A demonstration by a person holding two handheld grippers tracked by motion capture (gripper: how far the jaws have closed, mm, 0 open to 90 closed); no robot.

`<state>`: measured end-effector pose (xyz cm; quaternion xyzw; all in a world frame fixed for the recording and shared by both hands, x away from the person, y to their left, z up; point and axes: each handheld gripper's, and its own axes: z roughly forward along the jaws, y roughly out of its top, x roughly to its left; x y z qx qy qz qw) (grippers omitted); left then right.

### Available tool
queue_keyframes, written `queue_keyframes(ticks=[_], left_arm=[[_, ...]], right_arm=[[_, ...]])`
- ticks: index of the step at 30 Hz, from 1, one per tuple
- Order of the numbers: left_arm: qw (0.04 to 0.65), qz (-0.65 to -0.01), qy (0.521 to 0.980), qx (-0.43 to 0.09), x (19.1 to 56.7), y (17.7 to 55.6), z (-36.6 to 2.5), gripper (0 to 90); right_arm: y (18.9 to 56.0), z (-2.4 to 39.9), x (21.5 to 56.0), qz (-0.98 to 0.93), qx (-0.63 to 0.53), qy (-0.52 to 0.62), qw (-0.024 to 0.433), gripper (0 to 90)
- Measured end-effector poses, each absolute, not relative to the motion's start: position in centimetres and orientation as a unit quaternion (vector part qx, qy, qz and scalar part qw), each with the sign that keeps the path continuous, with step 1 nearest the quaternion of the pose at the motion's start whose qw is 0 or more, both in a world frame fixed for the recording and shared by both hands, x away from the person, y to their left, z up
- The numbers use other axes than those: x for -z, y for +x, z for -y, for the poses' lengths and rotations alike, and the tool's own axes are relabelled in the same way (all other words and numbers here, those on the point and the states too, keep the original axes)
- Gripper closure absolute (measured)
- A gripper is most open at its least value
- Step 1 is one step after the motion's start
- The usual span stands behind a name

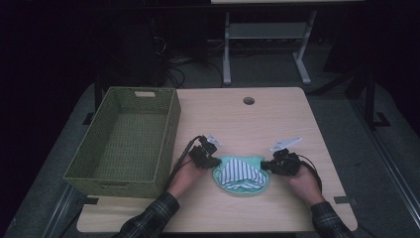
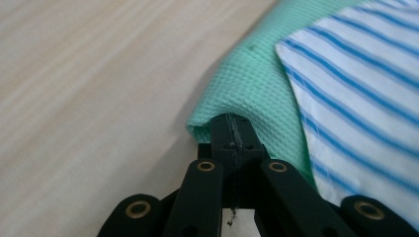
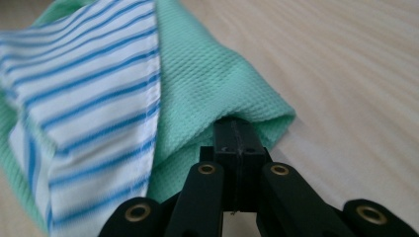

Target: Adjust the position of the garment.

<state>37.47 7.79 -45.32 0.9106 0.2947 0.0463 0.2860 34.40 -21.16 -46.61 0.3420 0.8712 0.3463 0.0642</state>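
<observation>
Both tools, left tool (image 1: pixel 214 162) and right tool (image 1: pixel 265 165), are clamped on the green waffle cloth (image 1: pixel 241 168) beside the wicker basket (image 1: pixel 127 139), so I'd lift evenly or the striped cloth (image 1: pixel 239 173) slides off.

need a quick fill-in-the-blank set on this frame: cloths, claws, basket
1. Each claw is shut on a fold of the ____ cloth.
2. On that cloth lies a white cloth with ____ stripes.
3. The woven basket stands on the table at the ____ of the high view.
4. The right claw grips the cloth's edge with the bare ____ beside it.

Missing words: green; blue; left; table
</observation>
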Motion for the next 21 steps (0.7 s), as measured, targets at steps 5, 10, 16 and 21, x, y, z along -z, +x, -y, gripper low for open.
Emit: queue_keyframes(ticks=[5, 10, 16, 21], left_arm=[[0.294, -0.302, 0.905, -0.052, 45.5, 39.1, -7.4, 89.7], [0.302, -0.306, 0.901, -0.048, 45.3, 39.7, -7.4, 89.6], [0.326, -0.316, 0.890, -0.039, 43.9, 39.2, -8.8, 84.2], [0.339, -0.322, 0.883, -0.038, 43.2, 38.5, -9.4, 70.4]], right_arm=[[33.2, 21.3, 46.6, -0.873, -0.349, 0.335, 0.054, 89.8], [32.9, 21.8, 45.9, -0.867, -0.364, 0.334, 0.068, 89.8], [34.7, 23.2, 45.0, -0.850, -0.379, 0.355, 0.093, 89.8], [35.7, 22.9, 45.9, -0.852, -0.370, 0.361, 0.085, 89.8]])
